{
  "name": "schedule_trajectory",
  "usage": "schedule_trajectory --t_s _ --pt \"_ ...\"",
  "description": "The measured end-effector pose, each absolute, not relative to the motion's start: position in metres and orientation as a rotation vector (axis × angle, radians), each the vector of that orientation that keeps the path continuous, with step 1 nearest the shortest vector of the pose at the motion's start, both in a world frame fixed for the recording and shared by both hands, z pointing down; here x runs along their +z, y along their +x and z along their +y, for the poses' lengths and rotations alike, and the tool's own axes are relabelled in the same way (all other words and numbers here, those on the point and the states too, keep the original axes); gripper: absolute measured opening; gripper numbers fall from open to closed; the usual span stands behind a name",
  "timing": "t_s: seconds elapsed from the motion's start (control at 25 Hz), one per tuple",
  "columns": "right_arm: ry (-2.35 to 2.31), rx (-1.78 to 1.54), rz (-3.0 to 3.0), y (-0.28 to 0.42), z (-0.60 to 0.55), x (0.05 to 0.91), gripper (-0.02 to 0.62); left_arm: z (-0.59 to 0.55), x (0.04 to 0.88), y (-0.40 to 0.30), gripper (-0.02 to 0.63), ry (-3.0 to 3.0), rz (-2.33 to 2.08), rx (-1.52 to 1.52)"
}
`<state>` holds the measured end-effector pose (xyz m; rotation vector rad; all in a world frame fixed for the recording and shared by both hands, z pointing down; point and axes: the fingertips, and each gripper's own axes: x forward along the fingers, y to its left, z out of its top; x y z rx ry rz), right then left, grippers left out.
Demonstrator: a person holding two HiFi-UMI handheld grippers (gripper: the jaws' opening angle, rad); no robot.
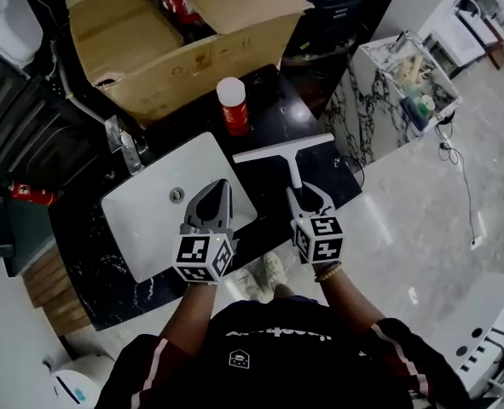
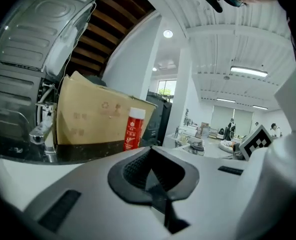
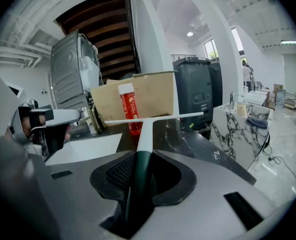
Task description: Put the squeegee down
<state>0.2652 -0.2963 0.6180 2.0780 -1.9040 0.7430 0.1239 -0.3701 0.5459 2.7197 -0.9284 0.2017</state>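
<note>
The right gripper (image 1: 307, 199) has its jaws closed on the dark green handle of the white T-shaped squeegee (image 1: 292, 165). The handle goes straight forward out of the jaws, away from the person. The long blade lies across it at the far end, over the black marble counter (image 1: 269, 100), just right of the white rectangular sink (image 1: 153, 233). The blade seems to be a little above the stone, but I cannot tell for sure whether it touches. I judge that lowering it flat onto the counter is what remains before the jaws can release. The left gripper (image 1: 217, 192) is over the sink, its jaws together with nothing between them. It is beside the squeegee but has no part in holding it.
</note>
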Motion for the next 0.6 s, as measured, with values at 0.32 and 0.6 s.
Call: schedule_trajectory --t_s 0.32,0.6 --pt "2.009 0.814 -1.783 0.281 -0.310 0.668 0.126 -0.380 0.561 0.117 0.012 2.677 -0.913 0.248" --pt "2.000 0.760 -1.801 0.284 -0.328 0.663 0.156 -0.387 0.546 0.091 0.012 2.662 -0.991 0.221"
